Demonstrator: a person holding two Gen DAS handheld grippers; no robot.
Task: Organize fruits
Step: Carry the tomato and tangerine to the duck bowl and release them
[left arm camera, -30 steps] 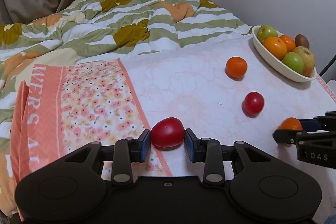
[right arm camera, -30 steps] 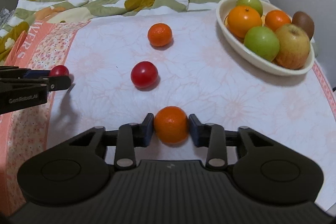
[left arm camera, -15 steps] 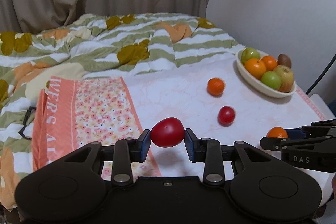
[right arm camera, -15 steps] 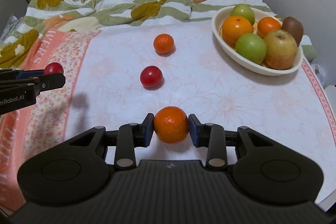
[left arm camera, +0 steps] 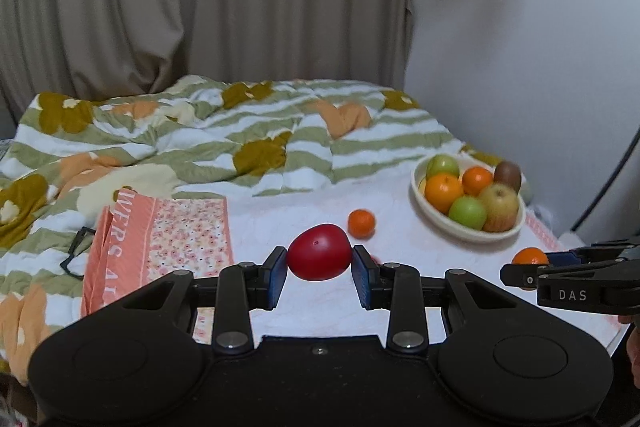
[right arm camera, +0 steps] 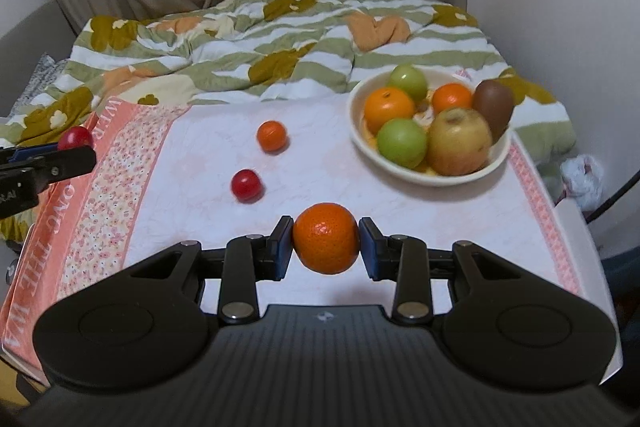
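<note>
While the left gripper (left arm camera: 319, 270) clamps a red tomato (left arm camera: 319, 257) and the right gripper (right arm camera: 325, 247) an orange (right arm camera: 325, 243) above the bed, either smooth fruit could slip free before reaching the crowded bowl (right arm camera: 404, 174).

I note beige curtains (left arm camera: 200, 7) behind bed; white wall (left arm camera: 520, 47) at right; striped floral quilt (right arm camera: 280, 55) rumpled; light dim, indoor.

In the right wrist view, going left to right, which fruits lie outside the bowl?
Red fruit in the left gripper → loose red fruit → loose small orange → orange held by the right gripper.
</note>
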